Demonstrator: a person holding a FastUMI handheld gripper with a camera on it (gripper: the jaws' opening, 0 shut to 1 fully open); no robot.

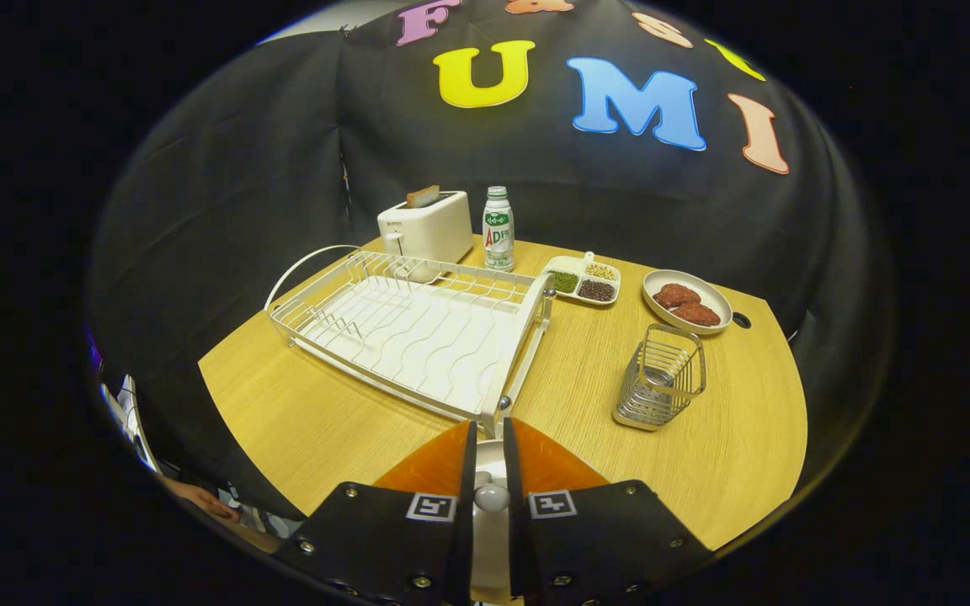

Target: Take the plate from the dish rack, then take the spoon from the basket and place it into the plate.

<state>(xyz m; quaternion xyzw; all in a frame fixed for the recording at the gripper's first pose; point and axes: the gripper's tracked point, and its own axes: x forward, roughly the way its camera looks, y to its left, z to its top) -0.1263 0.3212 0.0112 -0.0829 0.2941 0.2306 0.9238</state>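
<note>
tool (486, 438) nearly closed; fingers pinch spoon (491, 495) | over plate (489, 454)

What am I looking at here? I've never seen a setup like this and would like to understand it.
There is no robot: a person carries a hand-held gripper, and the camera rides on it, looking forward along its two fingers. The fingers stand close together and seem to pinch a white thing; I cannot tell what it is. Ahead, on the wooden table, are a bare dish rack, a wire basket, a toaster, a bottle, a tray of beans and a bowl of food.
</note>
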